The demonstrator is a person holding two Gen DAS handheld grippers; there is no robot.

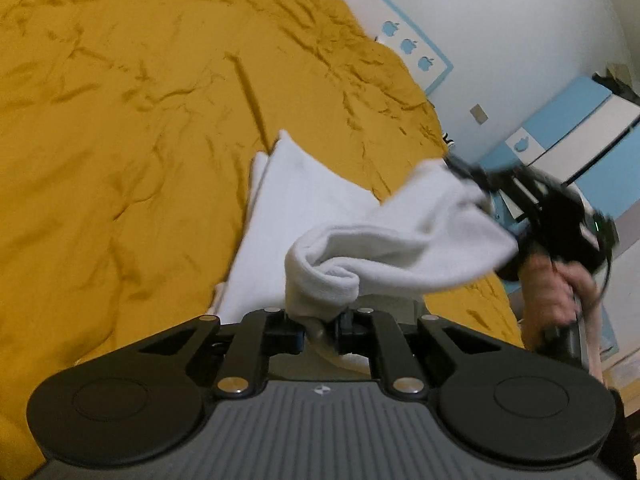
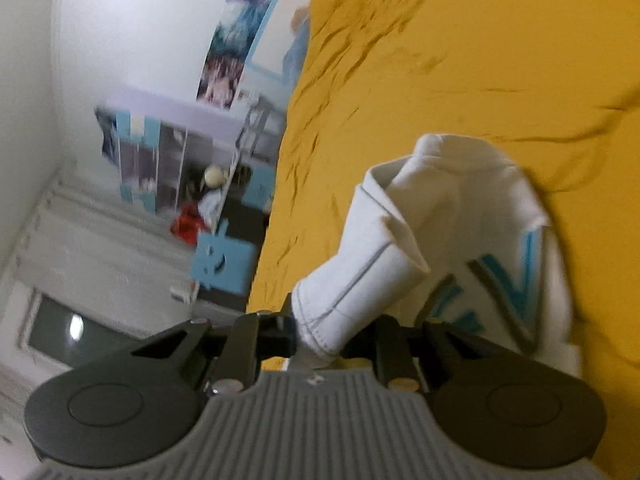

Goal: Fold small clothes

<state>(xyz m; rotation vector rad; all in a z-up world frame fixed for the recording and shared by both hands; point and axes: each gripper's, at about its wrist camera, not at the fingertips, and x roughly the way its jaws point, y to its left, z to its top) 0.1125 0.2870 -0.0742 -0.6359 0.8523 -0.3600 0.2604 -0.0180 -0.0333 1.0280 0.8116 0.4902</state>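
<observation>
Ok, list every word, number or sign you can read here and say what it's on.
No text reads clearly.
White cotton garment: teal and grey print, perhaps V-shaped letters, partly hidden and blurred.
Grey ribbed gripper body: small round emblem, no lettering.
Wall posters: too blurred.

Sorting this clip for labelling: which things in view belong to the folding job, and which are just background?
In the job:
- small white cotton garment with blue lettering
- left gripper, fingers shut on it
- right gripper, fingers shut on it

Just there:
- mustard-yellow wrinkled bedspread
- blue and white cabinet
- red object on the floor
</observation>
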